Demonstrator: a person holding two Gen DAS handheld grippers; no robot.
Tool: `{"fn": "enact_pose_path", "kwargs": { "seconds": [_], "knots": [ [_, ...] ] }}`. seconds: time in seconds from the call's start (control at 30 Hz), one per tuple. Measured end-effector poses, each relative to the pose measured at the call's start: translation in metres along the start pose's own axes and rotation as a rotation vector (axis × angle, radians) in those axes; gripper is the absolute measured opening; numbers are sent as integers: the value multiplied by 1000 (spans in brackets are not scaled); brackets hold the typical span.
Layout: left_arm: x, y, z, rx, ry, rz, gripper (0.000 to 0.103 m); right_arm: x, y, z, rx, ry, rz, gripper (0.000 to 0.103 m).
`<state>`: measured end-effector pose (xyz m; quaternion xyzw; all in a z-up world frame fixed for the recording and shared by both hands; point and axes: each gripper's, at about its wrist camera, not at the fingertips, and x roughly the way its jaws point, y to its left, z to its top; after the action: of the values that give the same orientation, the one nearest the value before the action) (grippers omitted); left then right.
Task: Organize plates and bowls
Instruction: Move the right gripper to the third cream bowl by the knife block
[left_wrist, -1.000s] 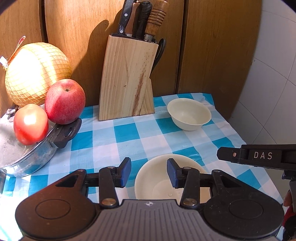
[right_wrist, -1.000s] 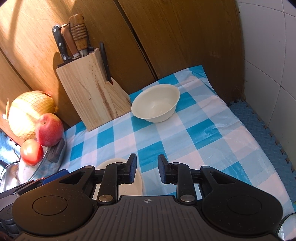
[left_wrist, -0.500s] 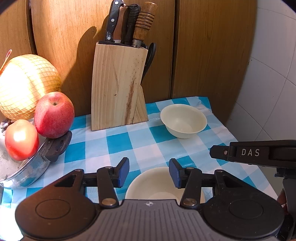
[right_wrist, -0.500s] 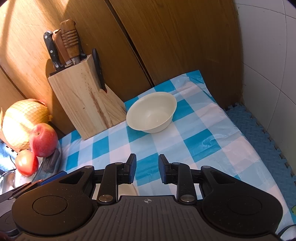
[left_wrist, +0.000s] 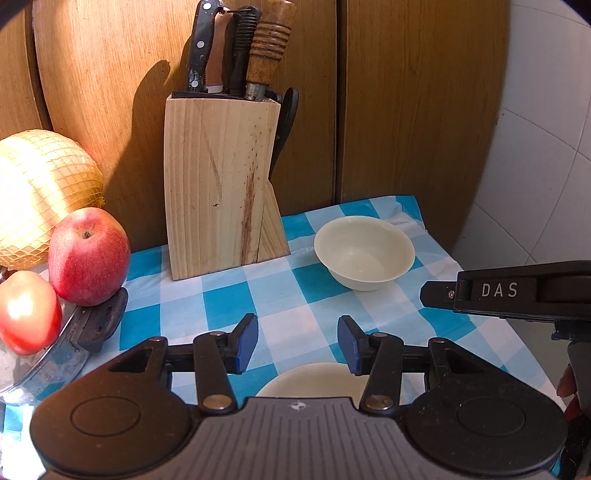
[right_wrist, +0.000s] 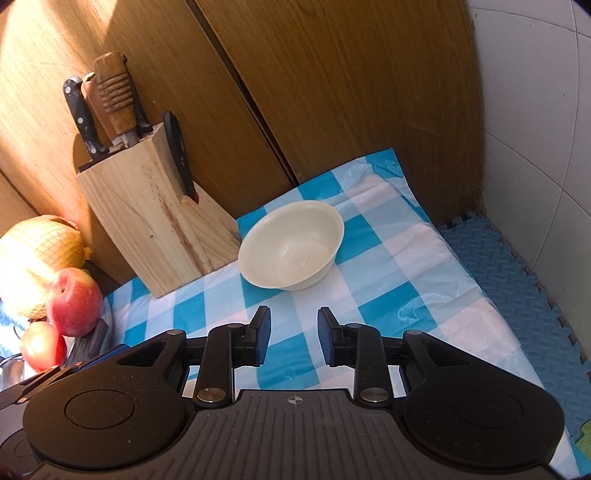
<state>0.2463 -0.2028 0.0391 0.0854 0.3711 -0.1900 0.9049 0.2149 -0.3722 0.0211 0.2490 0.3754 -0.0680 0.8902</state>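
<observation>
The only readable writing is "DAS", in pale capitals on the side of the right gripper's black body (left_wrist: 517, 291), which reaches into the left wrist view from the right edge.

From the left in the left wrist view: a netted yellow melon (left_wrist: 40, 195), a red apple (left_wrist: 88, 254) and a tomato (left_wrist: 27, 312) rest on a metal pot lid (left_wrist: 51, 365) with a black handle. Next comes a pale wooden knife block (left_wrist: 221, 184) holding 4 handles, with black scissors on its right side, standing against wood panels. To its right, a cream bowl (left_wrist: 364, 253) sits upright on the blue-and-white checked tablecloth (left_wrist: 229, 295), near the block but apart from it.

The left gripper (left_wrist: 297, 341) has its blue-padded fingers spread wide, holding nothing and touching nothing. Just below and behind them, the rim of a second cream dish (left_wrist: 314, 380) shows, mostly hidden by the gripper body; whether it is a plate or a bowl cannot be told.

In the right wrist view, the right gripper (right_wrist: 293, 336) is spread moderately, narrower than the left, and empty, above the cloth. The cream bowl (right_wrist: 291, 245) lies ahead of its fingers, well apart. Blue foam matting (right_wrist: 517, 280) borders the cloth on the right, below a white tiled wall (right_wrist: 535, 110).
</observation>
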Motion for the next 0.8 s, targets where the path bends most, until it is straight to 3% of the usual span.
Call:
{"fn": "enact_pose_path", "kwargs": {
  "seconds": [0.37,0.8],
  "knots": [
    [19,-6,11,23,8,1,42,22,-4,15,-13,21,-34,37],
    [61,4,24,19,101,-10,42,52,-2,31,-70,42,-67,39]
  ]
}}
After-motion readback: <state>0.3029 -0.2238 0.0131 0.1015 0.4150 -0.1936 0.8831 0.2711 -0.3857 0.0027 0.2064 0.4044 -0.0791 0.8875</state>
